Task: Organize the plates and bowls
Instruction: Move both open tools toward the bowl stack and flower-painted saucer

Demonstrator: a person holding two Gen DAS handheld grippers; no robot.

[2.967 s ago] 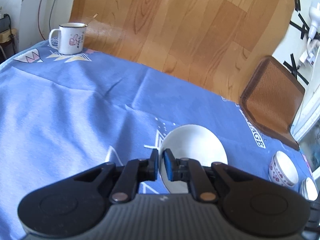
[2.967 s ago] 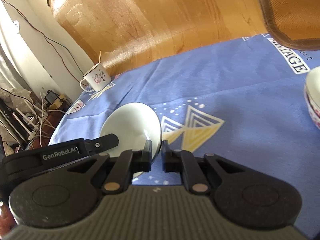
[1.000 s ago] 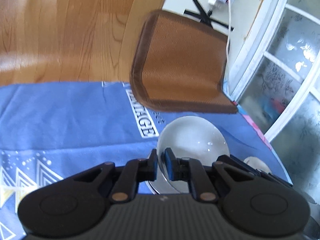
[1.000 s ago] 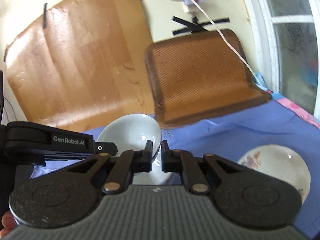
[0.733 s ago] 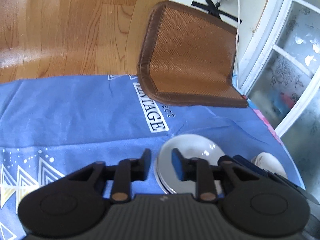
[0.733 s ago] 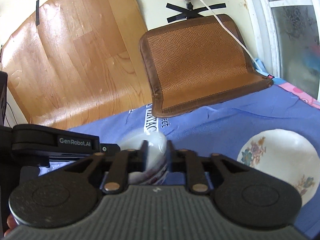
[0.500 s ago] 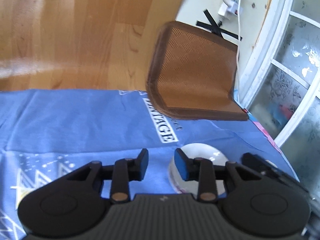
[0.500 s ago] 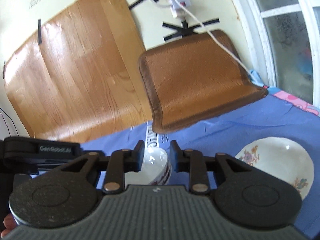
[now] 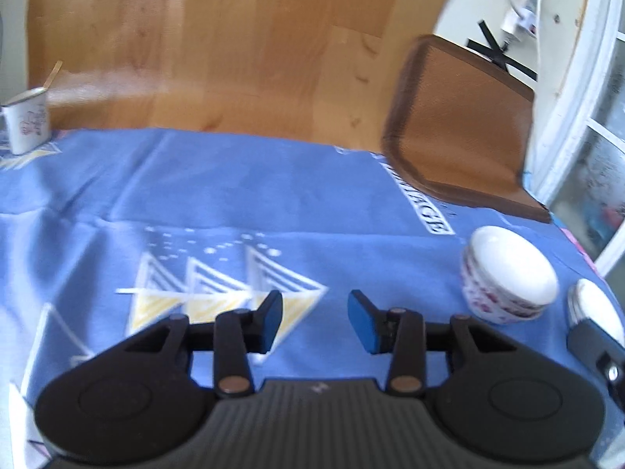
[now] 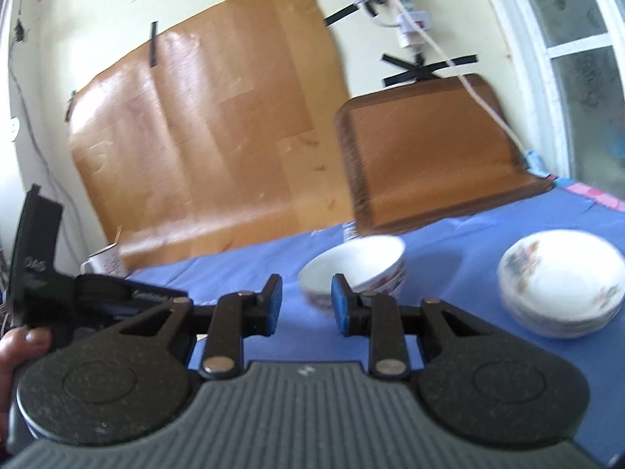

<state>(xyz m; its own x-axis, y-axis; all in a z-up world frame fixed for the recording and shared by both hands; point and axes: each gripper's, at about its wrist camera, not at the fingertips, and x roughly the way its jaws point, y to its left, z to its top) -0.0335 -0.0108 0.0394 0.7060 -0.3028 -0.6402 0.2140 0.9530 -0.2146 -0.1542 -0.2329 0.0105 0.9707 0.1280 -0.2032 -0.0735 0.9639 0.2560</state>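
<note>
Bowls (image 10: 353,269) stacked on the blue worktop (image 9: 234,195), beside the plates (image 10: 562,285). Left gripper (image 9: 314,320) just opened, fingers apart and empty; right gripper (image 10: 304,305) likewise, bowl rim just beyond. Best to back away level, avoiding the rim.

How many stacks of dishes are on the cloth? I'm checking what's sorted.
2. A bowl stack sits just beyond the right gripper; a plate stack sits to its right. How many pieces each holds is unclear; more may lie out of view.
</note>
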